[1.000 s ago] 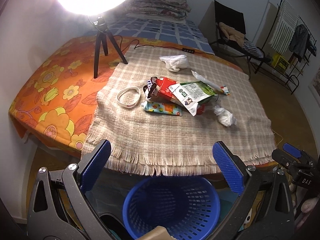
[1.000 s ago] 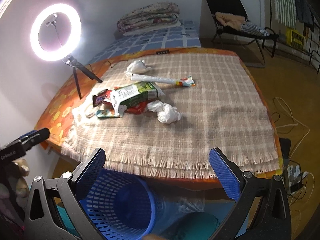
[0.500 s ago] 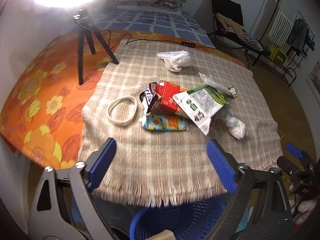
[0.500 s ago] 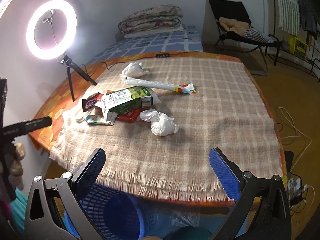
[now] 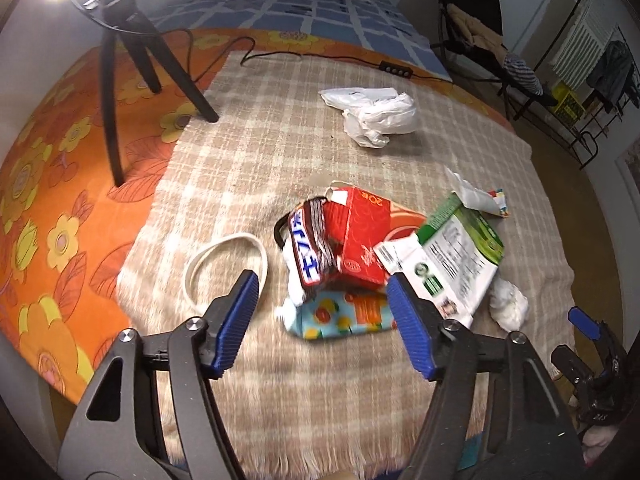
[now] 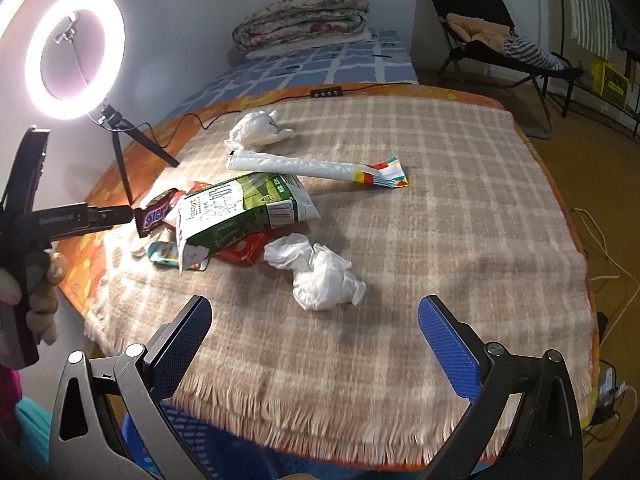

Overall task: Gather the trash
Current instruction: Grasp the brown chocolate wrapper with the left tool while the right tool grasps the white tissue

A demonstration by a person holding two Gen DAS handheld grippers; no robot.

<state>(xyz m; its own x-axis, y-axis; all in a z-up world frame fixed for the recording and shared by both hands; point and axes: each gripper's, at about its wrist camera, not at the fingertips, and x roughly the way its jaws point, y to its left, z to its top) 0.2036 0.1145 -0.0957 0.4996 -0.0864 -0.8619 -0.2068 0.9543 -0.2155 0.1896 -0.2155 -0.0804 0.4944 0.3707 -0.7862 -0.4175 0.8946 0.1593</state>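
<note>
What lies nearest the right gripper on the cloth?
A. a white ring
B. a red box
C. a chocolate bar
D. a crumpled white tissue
D: the crumpled tissue lies just ahead of the open right gripper, while the other trash sits farther off to its left.

Home bedroom, bed (image 6: 320,60) with folded quilts (image 6: 300,20), folding chair (image 6: 480,40), clothes rack (image 5: 592,40), ring light (image 6: 74,48)

Lit ring light (image 6: 74,54) on a black tripod (image 5: 120,76), standing on an orange floral sheet (image 5: 52,200). Beige plaid fringed blanket (image 6: 460,208) spread over it. Black cable with inline remote (image 6: 326,92) along the far edge. Folded quilts (image 6: 300,20) on a blue checked bed; folding chair (image 6: 492,40) with clothes beyond.
</note>
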